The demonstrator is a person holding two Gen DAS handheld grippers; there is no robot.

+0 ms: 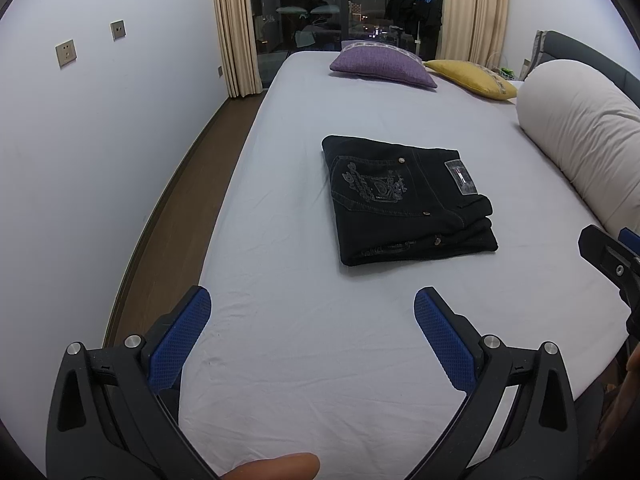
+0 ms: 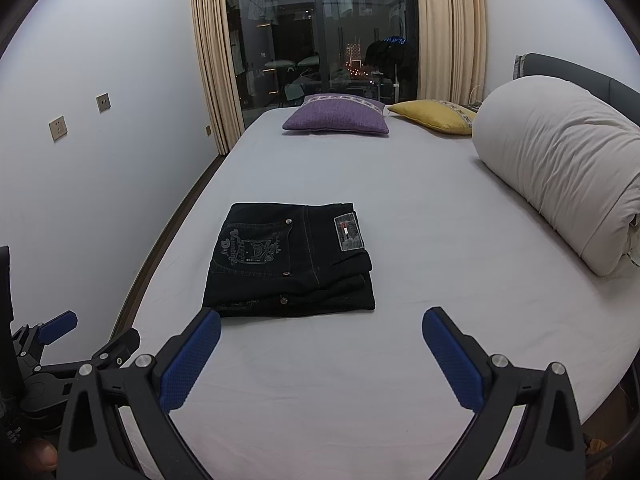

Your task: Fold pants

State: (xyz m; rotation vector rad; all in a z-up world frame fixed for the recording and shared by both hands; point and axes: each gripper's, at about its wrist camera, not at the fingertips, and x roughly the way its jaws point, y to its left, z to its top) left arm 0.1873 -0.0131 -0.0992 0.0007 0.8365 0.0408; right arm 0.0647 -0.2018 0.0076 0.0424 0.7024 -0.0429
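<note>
Black jeans (image 2: 290, 258): folded compact, on bed (image 2: 400, 360) ahead of both tongs | left tongs (image 1: 312, 316), right tongs (image 2: 321, 330): spread wide, empty, clear of cloth | folding apparently complete.

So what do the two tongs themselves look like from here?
Both match: the left tongs and right tongs have black plastic arms with triangular cut-outs and silver round bolts. Each finger carries a blue, cross-hatched textured pad. No cables or sleeves are visible.
</note>
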